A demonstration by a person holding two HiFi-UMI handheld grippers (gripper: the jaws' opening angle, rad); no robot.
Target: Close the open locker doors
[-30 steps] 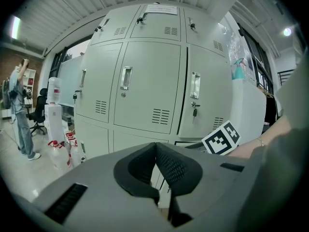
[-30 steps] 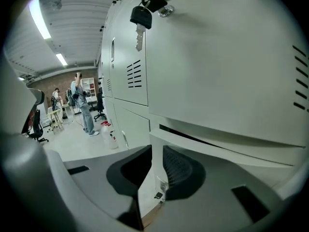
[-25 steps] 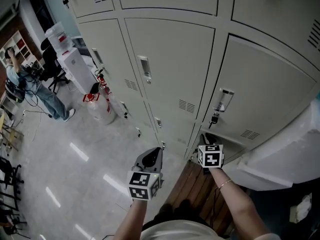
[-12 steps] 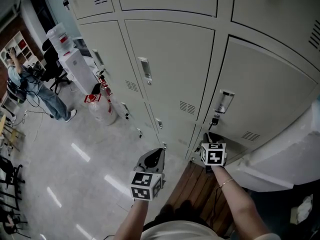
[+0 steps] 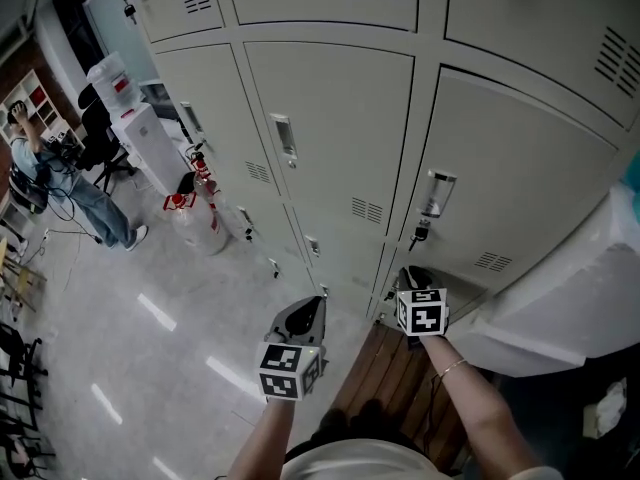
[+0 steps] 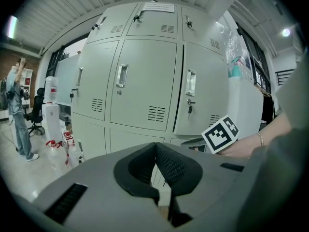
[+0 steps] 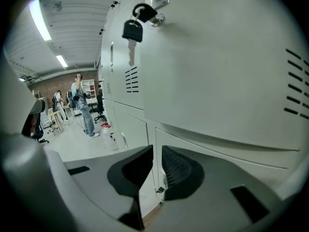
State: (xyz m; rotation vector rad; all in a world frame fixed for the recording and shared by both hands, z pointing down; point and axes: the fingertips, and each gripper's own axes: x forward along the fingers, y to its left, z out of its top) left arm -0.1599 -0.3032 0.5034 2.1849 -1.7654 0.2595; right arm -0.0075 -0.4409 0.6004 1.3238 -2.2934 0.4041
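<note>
Pale grey locker doors (image 5: 330, 118); black key (image 7: 131, 31); light grey floor (image 5: 150, 348)

Pale grey locker door (image 5: 520, 168), slightly ajar, key (image 5: 418, 234) hanging in lock

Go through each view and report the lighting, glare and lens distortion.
Head view: soft, even light, with bright streaks of glare on the glossy floor. Left gripper view: heavy fisheye, black corners, lockers bulging. Right gripper view: same fisheye and dark rim; ceiling strip light blown out, hanging key sharp.
</note>
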